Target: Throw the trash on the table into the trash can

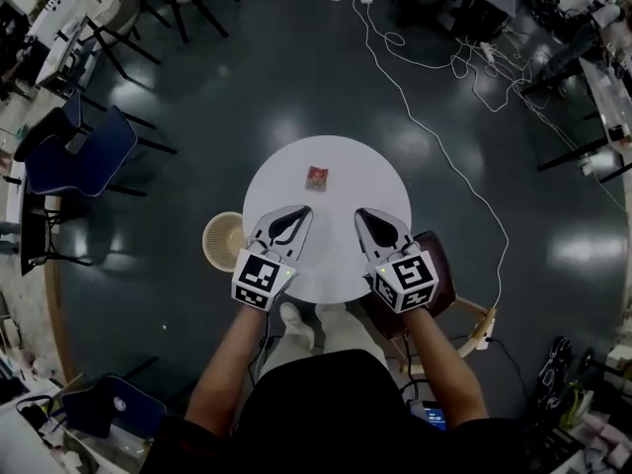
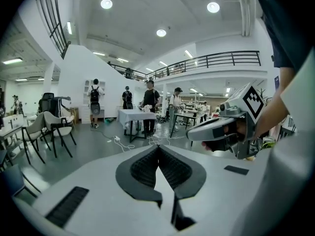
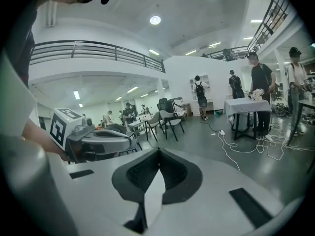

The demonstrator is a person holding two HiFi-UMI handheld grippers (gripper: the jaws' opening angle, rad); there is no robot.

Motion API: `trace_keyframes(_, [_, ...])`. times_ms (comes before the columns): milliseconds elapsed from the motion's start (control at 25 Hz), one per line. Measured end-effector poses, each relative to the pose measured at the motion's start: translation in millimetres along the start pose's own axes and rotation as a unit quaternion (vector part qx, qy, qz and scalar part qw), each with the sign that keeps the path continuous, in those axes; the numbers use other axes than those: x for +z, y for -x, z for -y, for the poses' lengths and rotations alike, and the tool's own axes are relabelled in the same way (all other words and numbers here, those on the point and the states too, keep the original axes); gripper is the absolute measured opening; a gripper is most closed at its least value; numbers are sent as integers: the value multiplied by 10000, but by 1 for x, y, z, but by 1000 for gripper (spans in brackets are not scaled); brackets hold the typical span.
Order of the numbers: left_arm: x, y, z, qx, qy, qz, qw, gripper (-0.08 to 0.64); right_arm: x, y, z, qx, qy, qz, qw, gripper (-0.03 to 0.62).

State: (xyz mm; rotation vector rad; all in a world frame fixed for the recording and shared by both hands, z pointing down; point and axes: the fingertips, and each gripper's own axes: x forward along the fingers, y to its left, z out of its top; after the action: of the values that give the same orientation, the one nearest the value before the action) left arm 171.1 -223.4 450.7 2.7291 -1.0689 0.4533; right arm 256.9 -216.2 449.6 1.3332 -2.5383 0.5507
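Note:
A small red wrapper [image 1: 316, 177] lies on the far half of the round white table [image 1: 365, 171]. A pale woven trash can [image 1: 221, 241] stands on the floor at the table's near left. My left gripper [image 1: 300, 211] hovers over the table's near part, its jaws shut and empty. Beside it my right gripper [image 1: 363, 213] is also shut and empty. Both point toward the wrapper from short of it. In the left gripper view the pads [image 2: 147, 168] meet at the tip and the right gripper [image 2: 221, 129] shows alongside. The right gripper view shows my left gripper [image 3: 98, 141]. Neither gripper view shows the wrapper.
A brown seat [image 1: 439, 270] stands at the table's near right. A white cable [image 1: 444, 156] trails over the dark floor to the right. A blue chair [image 1: 84, 156] is at the left. Tables, chairs and several people stand far across the hall.

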Motion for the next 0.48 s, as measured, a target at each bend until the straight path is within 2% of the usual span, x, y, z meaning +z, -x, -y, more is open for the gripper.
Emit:
trace_keyframes(240, [-19,-31,-22,156,-227,-227,9994,15,-16,-23,20,67,-91,-104,9999,17])
trace_keyframes(480, [-39,-57,-34,70,-220,-347,9991,15,-34,-46,40,48,-186,-160,9997,17])
